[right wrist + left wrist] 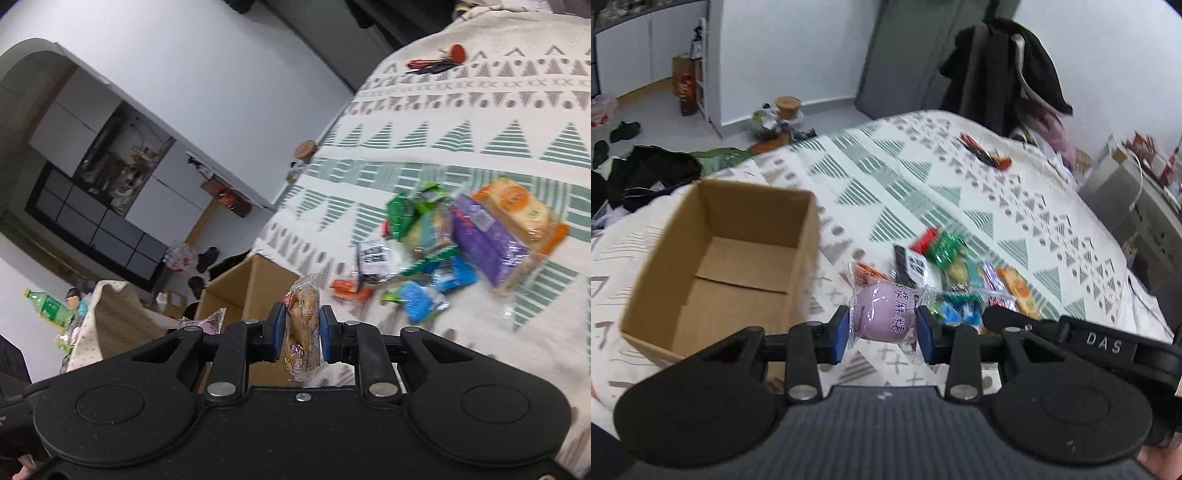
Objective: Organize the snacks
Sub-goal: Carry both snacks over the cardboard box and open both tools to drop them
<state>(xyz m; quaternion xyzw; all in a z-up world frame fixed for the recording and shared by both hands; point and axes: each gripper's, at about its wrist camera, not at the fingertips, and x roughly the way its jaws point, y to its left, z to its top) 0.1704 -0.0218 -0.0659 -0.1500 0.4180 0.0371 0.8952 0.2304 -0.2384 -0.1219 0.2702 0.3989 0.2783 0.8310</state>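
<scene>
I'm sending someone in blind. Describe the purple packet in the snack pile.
On the patterned bedspread, right of the cardboard box, lies a snack pile. The purple packet is its large block beside the orange-edged cracker pack; nothing else there is purple.

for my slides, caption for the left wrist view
Left gripper holding a purple snack beside an open cardboard box on the bed.

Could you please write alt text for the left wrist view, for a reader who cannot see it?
The left tool grips a purple wrapped snack above a patterned bedspread, beside an empty cardboard box. A pile of mixed snacks lies beyond.
</scene>
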